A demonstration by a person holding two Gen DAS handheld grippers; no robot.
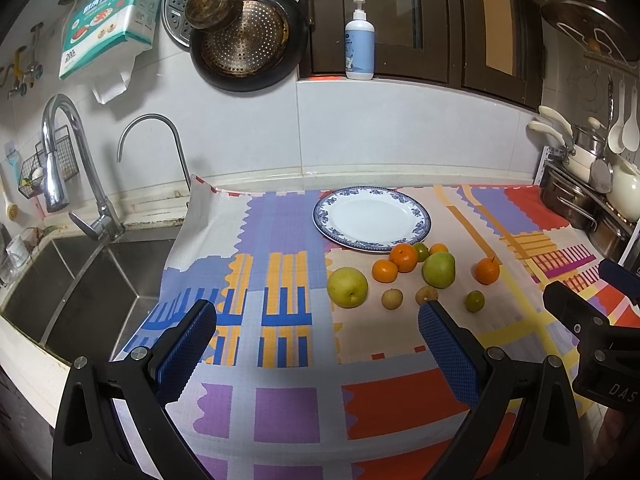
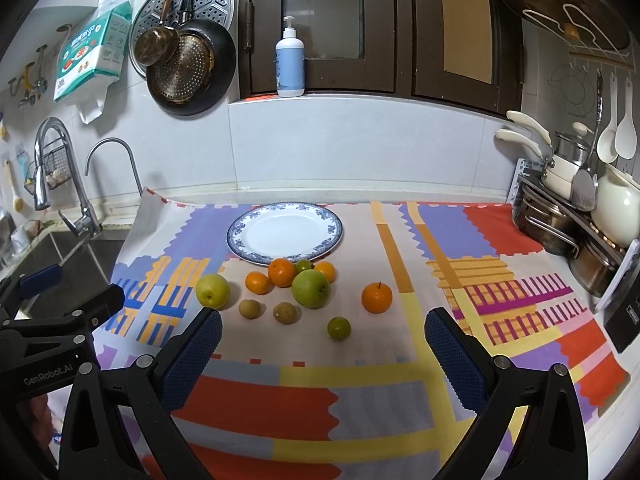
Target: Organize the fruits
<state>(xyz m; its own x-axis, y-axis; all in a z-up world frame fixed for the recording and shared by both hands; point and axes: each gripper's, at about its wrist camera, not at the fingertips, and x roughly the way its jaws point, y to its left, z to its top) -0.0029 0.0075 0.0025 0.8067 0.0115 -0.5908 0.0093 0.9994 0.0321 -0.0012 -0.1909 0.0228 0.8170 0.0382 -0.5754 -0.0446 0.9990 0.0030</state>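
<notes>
Fingers of the left gripper (image 1: pixel 318 322) are spread wide and hold nothing. The right gripper (image 2: pixel 323 330) is spread wide too, with nothing between its fingers. Both hang above the bright patterned cloth (image 2: pixel 360 400). All the fruit lies on the cloth, past the fingertips. Nearest to the right gripper is a small green lime (image 2: pixel 339 328). Next come two small brown fruits (image 2: pixel 285 313), a yellow-green pear (image 2: pixel 213 291), a green apple (image 2: pixel 311 289) and an orange with a stem (image 2: pixel 377 297). Behind those sit more oranges (image 2: pixel 282 272), close together. Farthest is the blue-rimmed white plate (image 2: pixel 285 236), with no fruit on it.
</notes>
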